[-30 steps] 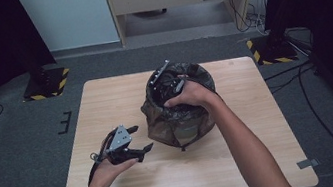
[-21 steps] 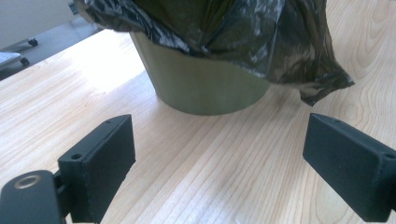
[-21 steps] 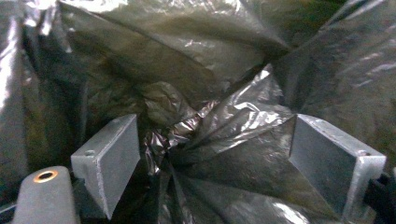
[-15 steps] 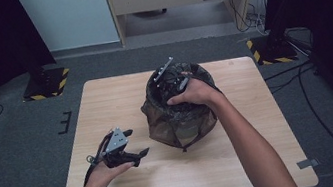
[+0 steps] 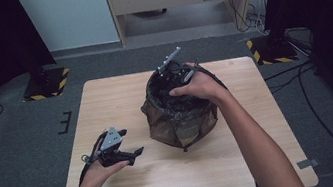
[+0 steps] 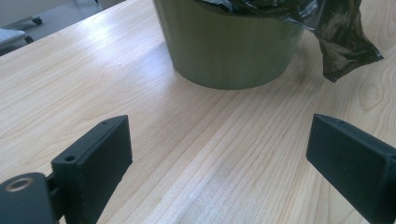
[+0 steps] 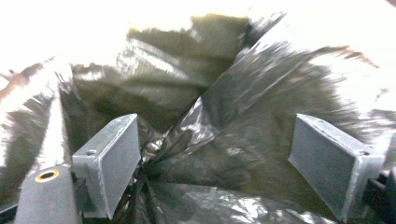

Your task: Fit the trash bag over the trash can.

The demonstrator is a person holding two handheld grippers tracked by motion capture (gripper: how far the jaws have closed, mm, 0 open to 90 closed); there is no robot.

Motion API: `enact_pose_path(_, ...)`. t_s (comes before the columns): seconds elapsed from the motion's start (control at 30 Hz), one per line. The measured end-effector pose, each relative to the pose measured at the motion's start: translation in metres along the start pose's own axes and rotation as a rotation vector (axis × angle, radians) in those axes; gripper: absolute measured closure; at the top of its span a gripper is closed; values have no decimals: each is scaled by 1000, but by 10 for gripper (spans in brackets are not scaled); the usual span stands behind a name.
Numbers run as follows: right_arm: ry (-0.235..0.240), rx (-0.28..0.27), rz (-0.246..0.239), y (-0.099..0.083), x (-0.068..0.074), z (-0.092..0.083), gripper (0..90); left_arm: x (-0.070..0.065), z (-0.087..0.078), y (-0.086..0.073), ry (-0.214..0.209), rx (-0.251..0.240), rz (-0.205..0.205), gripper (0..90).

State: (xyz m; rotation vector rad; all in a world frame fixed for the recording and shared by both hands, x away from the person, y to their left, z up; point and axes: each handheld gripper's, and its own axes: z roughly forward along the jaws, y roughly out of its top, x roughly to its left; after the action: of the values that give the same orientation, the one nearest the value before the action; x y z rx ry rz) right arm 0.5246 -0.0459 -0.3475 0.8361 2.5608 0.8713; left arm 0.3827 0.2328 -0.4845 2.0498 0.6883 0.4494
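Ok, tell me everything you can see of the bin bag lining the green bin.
The bin bag is thin, dark, glossy, crumpled plastic. It lines a round green bin standing upright near the middle of the wooden table and drapes over its rim down the outside, one loose flap hanging just above the tabletop. The right claw reaches into the bag's mouth, jaws wide apart, creased film between them but not pinched.
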Motion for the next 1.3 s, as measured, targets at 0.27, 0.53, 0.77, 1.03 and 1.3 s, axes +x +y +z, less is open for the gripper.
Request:
enact_pose_path(0.27,-62,-71,34,1,-13,-36,149,8,3,-1,6,19,-24,43)
enact_pose_path(0.53,-107,-138,87,-20,-35,-65,111,20,12,-3,20,42,-59,25)
enact_pose_path(0.77,-118,-180,157,-45,-55,-73,98,34,17,-2,48,58,-93,31)
enact_pose_path(1.03,-130,-215,213,-69,-75,-77,68,46,25,-1,80,85,-112,30)
enact_pose_path(1.3,-182,-232,281,-86,-99,-78,74,54,32,3,101,106,-141,29)
